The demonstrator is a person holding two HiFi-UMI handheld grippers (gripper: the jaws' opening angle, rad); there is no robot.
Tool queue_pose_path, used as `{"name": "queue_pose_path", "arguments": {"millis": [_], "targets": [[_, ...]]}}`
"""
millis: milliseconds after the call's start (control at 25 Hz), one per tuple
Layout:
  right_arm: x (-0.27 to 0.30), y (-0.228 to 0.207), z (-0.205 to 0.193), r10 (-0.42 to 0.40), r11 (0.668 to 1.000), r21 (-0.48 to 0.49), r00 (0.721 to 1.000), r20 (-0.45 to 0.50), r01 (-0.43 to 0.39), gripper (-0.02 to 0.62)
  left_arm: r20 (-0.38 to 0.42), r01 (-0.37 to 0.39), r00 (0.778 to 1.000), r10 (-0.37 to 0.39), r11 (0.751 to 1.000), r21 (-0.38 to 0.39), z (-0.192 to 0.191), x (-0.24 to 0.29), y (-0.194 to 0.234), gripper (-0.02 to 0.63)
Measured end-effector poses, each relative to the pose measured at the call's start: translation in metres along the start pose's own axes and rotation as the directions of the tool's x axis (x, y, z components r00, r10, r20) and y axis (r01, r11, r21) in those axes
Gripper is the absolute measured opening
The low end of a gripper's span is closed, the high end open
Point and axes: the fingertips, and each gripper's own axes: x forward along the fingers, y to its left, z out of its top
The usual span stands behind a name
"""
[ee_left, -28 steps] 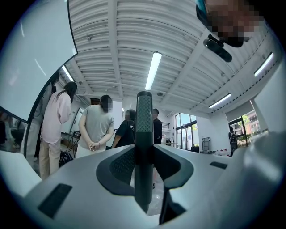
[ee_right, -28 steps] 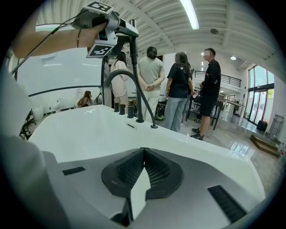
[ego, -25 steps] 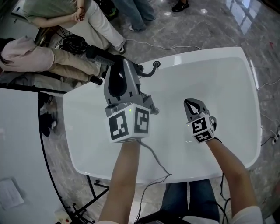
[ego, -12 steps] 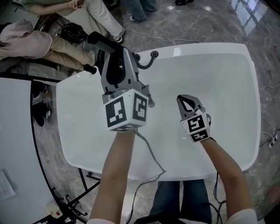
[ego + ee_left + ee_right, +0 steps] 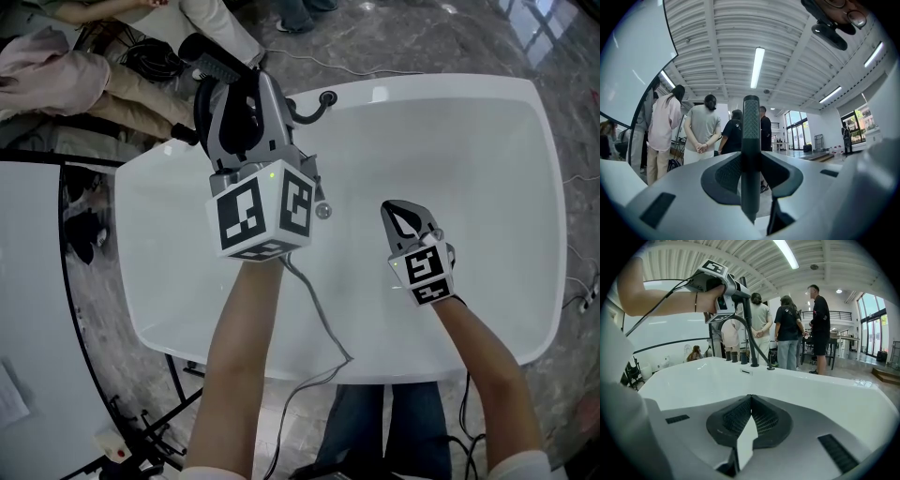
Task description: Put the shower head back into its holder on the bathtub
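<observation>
One bathtub (image 5: 469,141), one shower head (image 5: 750,136), two claws (image 5: 246,86) (image 5: 405,212)

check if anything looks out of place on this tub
Only the shower head: the left tongs clamp it upright at the bathtub rim; whether its lower end is seated yet is unclear. No spill or damage.
</observation>
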Motion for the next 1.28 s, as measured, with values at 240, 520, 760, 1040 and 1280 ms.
{"name": "queue_pose_path", "arguments": {"millis": [240, 520, 760, 1040, 1280], "targets": [[-0.002, -0.009, -0.011, -0.013, 1.000, 0.007, 1.000, 0.000, 0.013, 0.006, -0.007, 0.013, 1.000, -0.012, 1.000, 0.009, -0.013, 0.007, -0.008, 0.121], [-0.001, -0.013, -0.020, -0.014, 1.000, 0.003, 1.000, -0.017, 0.014, 0.006, -0.019, 0.024, 1.000, -0.023, 0.999, 0.040, -0.027, 0.017, -0.010, 0.121], [0.000, -0.013, -0.027, -0.011, 1.000, -0.020, 0.999, -0.034, 0.010, 0.006, -0.022, 0.020, 1.000, -0.019, 0.998, 0.065, -0.032, 0.020, -0.009, 0.121], [0.003, -0.009, -0.033, 0.004, 0.999, -0.042, 0.999, -0.047, -0.006, 0.008, -0.014, 0.040, 0.999, -0.040, 0.998, 0.053, -0.036, 0.026, -0.011, 0.121], [0.001, -0.009, -0.039, 0.001, 0.999, -0.044, 0.999, -0.051, -0.003, 0.006, -0.008, 0.046, 0.999, -0.045, 0.996, 0.075, -0.039, 0.026, -0.013, 0.121]]}}
